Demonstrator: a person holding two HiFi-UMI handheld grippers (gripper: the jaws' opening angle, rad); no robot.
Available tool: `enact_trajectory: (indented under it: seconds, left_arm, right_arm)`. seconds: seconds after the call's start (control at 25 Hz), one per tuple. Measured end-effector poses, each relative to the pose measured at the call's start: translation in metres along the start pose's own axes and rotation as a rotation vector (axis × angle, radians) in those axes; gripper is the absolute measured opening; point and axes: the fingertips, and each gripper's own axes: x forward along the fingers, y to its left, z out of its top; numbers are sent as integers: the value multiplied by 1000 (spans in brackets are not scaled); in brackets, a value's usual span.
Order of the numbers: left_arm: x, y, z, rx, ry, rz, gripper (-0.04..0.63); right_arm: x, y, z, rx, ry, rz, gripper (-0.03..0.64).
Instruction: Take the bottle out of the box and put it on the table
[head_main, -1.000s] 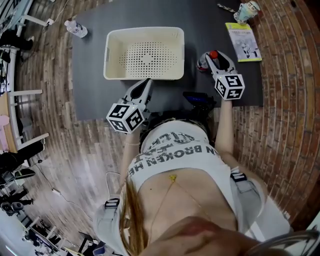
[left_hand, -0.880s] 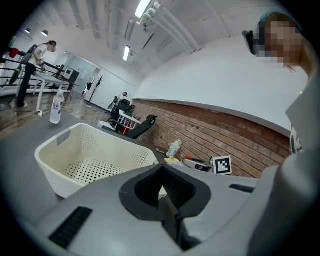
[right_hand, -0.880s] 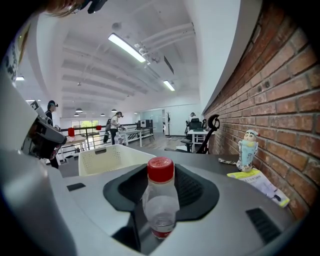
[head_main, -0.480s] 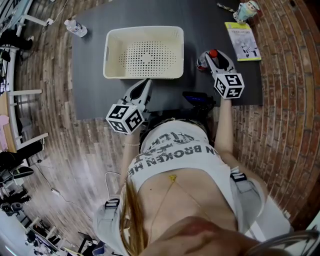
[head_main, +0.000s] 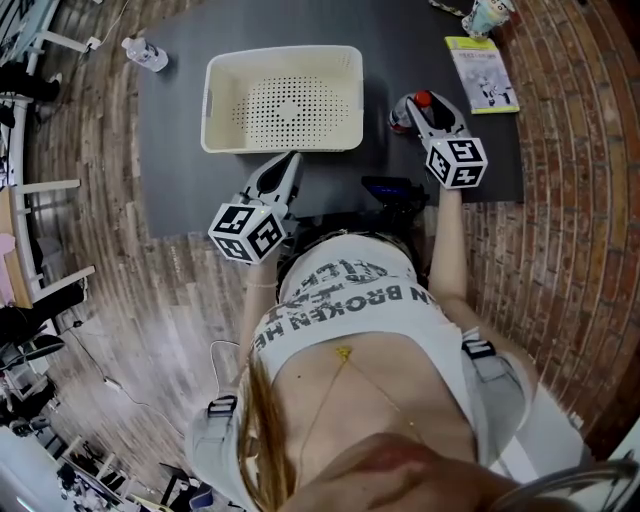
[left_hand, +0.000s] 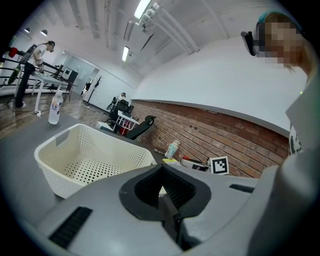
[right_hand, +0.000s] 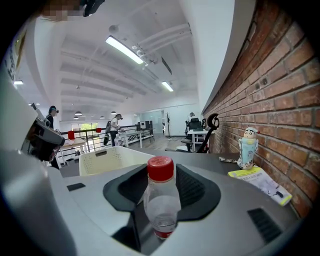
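Note:
A clear bottle with a red cap (right_hand: 161, 200) stands upright between the jaws of my right gripper (right_hand: 161, 212), which is shut on its body. From the head view, that bottle (head_main: 403, 116) and the right gripper (head_main: 416, 106) are over the dark table (head_main: 180, 150), right of the cream perforated box (head_main: 208, 100). The box is empty. My left gripper (head_main: 290, 162) hovers at the box's near edge, jaws together with nothing held. In the left gripper view, the left gripper (left_hand: 162, 194) points past the box (left_hand: 50, 165).
A second bottle (head_main: 145, 54) stands at the table's far left corner. A yellow-green booklet (head_main: 482, 74) and a small figurine (head_main: 485, 15) lie at the far right. A black device (head_main: 395, 190) sits at the near table edge. People stand far off.
The head view has shifted a little, so everything sits slightly higher in the picture. Both grippers and the bottle keep their places.

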Motion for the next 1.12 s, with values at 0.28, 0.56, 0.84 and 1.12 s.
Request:
enact_trajectory:
  seconds: [0.28, 0.56, 0.84, 1.12]
  left_arm:
    - [0, -3, 0, 6, 2, -8, 3]
    - [-7, 1, 3, 9, 2, -4, 3]
    - [-11, 4, 4, 7, 2, -7, 3]
    - [-17, 12, 6, 0, -5, -1, 3]
  right_arm:
    - [-9, -2, -4, -10, 21, 14, 170]
    - [-22, -2, -5, 19, 29, 6, 178]
    - [-23, 4, -4, -1, 57, 11, 187]
    - [-28, 2, -3, -15, 76, -39, 196]
